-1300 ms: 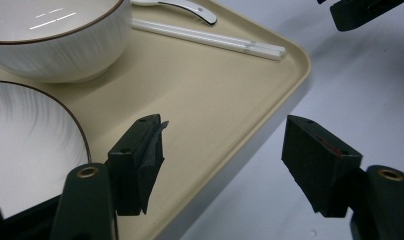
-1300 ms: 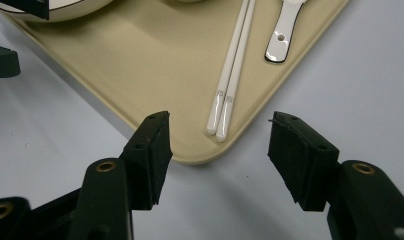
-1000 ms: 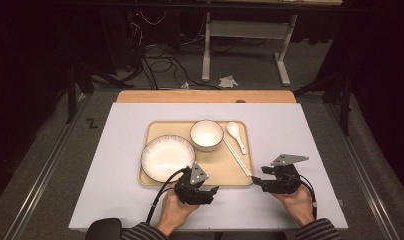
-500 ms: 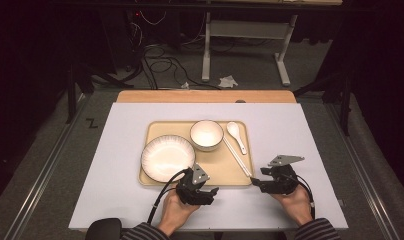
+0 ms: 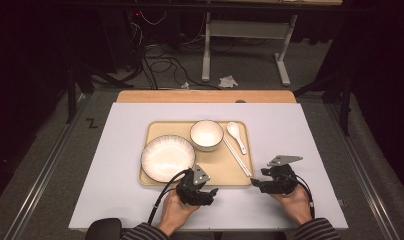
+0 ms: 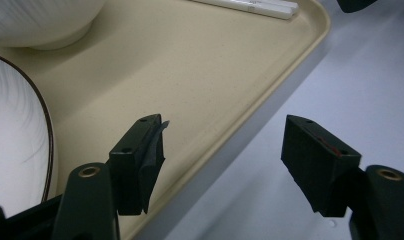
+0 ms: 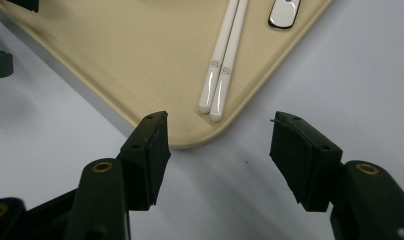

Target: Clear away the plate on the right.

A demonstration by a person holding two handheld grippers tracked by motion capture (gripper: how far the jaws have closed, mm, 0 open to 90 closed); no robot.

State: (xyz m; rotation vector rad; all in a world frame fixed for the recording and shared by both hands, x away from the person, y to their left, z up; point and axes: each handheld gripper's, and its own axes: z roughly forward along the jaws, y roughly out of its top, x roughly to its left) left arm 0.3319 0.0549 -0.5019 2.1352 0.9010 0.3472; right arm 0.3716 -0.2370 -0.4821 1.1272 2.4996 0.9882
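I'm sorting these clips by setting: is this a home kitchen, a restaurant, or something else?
Probably a lab or recording workshop, not a dining room: a plain white tabletop bearing a staged beige plastic tray, loose cables on the grey floor, and a bare metal desk frame behind.

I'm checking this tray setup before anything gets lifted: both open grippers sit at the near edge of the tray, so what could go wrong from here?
1. The right gripper faces the beige plastic tray at its rounded corner; a grip there may slip.
2. The white chopsticks lie loose near that corner and could roll off if the tray tilts.
3. The left gripper straddles the rim beside the white ribbed plate, which might slide.
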